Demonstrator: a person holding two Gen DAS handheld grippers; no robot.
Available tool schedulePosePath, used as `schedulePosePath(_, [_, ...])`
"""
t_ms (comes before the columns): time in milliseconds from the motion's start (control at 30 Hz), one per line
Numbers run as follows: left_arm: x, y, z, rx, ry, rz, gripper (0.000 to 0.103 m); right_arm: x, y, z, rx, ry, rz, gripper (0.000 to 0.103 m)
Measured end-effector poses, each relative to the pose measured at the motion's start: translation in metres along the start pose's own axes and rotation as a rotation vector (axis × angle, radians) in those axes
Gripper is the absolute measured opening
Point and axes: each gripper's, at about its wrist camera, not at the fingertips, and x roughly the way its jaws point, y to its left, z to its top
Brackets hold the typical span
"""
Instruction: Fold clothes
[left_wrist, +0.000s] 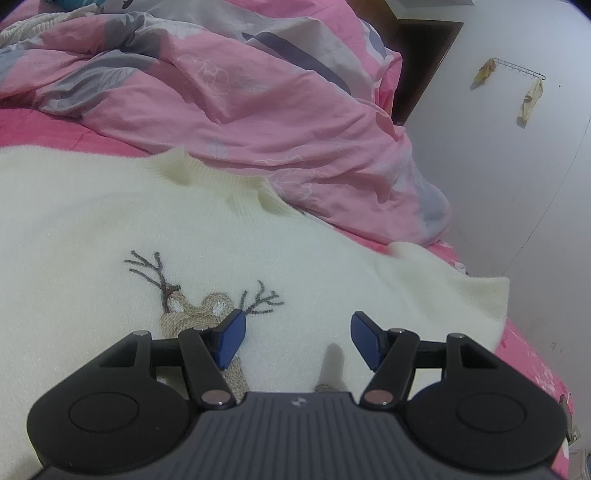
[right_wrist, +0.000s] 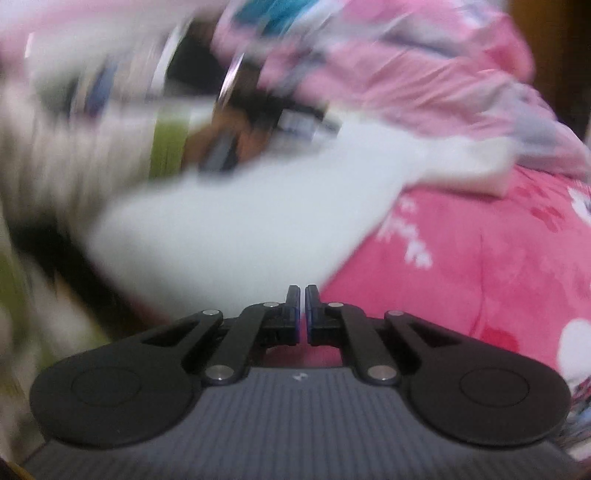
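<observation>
A cream knitted sweater (left_wrist: 92, 221) lies flat on the bed with its ribbed collar (left_wrist: 221, 184) at the far side and an embroidered reindeer (left_wrist: 199, 310) on the chest. My left gripper (left_wrist: 297, 321) hovers just over the chest beside the reindeer, open, with nothing between its blue pads. In the heavily blurred right wrist view, the sweater (right_wrist: 240, 221) shows as a white shape stretching up to the right. My right gripper (right_wrist: 301, 291) is shut at the sweater's near edge, and I see nothing between its fingers.
A crumpled pink and grey duvet (left_wrist: 258, 92) is heaped behind the collar. The pink patterned bed sheet (right_wrist: 480, 258) lies under the sweater. A white wall (left_wrist: 517, 166) with a hook rack (left_wrist: 517, 70) bounds the bed's right side. Blurred shapes with a green band (right_wrist: 168, 147) fill the upper left.
</observation>
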Motion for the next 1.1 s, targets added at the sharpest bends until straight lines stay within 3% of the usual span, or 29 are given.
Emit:
schedulePosePath(100, [0.0,0.0,0.0,0.0,0.0,0.0,0.065,0.005,-0.011,-0.001,0.092,-0.109,-0.022,0.002])
schedulePosePath(300, [0.0,0.0,0.0,0.0,0.0,-0.001,0.065,0.037,-0.027,-0.009,0.22,-0.192,-0.087,0.003])
schedulePosePath(567, [0.0,0.001,0.0,-0.004,-0.001,-0.006,0.065,0.045,-0.044,-0.015,0.339,-0.224,-0.087,0.004])
schedulePosePath(1100, [-0.001,0.004,0.0,-0.016,-0.002,-0.016,0.065,0.059,-0.05,-0.015,0.394,-0.184,-0.066,0.005])
